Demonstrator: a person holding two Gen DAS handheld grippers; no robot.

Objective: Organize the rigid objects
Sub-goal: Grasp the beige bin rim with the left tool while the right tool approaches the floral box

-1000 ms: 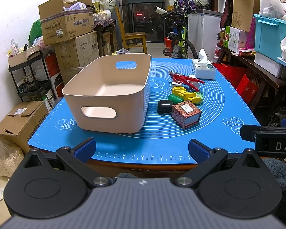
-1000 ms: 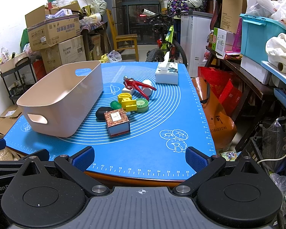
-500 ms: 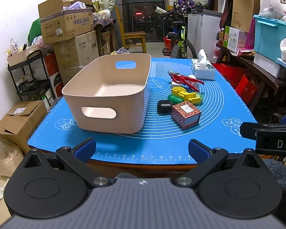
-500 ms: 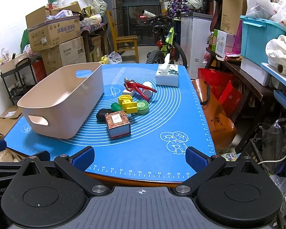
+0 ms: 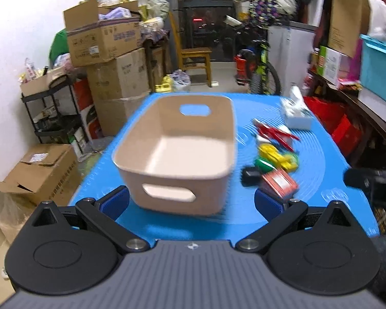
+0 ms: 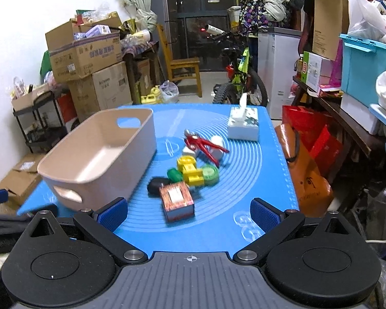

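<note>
An empty beige bin (image 5: pixel 177 144) (image 6: pixel 100 154) with handle slots stands on the left of the blue mat (image 6: pixel 244 154). Right of it lies a cluster: a patterned red box (image 6: pixel 177 200) (image 5: pixel 279 184), a black oval object (image 6: pixel 157 185), a green cap (image 6: pixel 174 174), yellow pieces (image 6: pixel 190 170), a green disc (image 6: pixel 209 174), red pliers (image 6: pixel 205 145) and white pieces (image 6: pixel 217 143). My left gripper (image 5: pixel 191 202) is open before the bin's near wall. My right gripper (image 6: pixel 189 211) is open just short of the red box. Both hold nothing.
A tissue box (image 6: pixel 243 123) stands at the mat's far right. Cardboard boxes (image 6: pixel 85 51) and a black rack (image 5: pixel 51 113) crowd the left. A wooden chair (image 6: pixel 182 67) and a bicycle (image 6: pixel 239 77) stand behind the table. Red bags (image 6: pixel 311 139) and shelves line the right.
Both grippers have risen and moved forward over the table's near edge, closer to the bin and the box. The left view is blurred by motion. Nothing on the mat has shifted.
</note>
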